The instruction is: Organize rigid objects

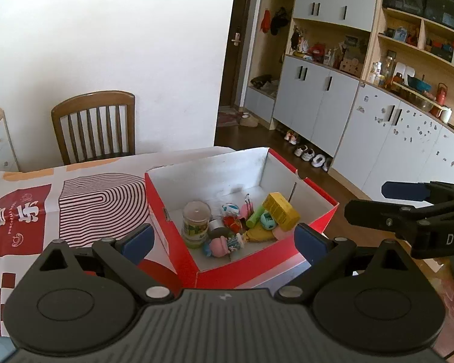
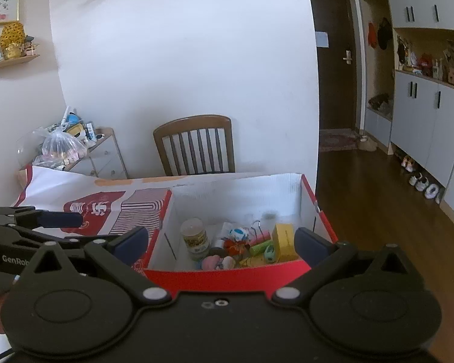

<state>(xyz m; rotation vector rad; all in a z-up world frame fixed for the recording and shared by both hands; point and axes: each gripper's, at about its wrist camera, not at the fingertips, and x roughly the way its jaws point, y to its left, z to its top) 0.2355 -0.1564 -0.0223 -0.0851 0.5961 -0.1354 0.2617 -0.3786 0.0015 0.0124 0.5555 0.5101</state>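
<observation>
Both my hand-held grippers, left [image 1: 222, 237] and right [image 2: 221, 242], stood wide, nothing between pads. Red box [image 1: 178, 227] sat lower centre on worktop [image 1: 24, 211], small objects inside: yellow carton [image 1: 280, 210], jar [image 1: 195, 222].

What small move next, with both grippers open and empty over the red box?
Probably draw both grippers back and stop. The left gripper and right gripper stand open with nothing between the jaws, the small items, like the yellow carton and the jar, already lie inside the red box, and the tablecloth shows nothing loose in view.
</observation>
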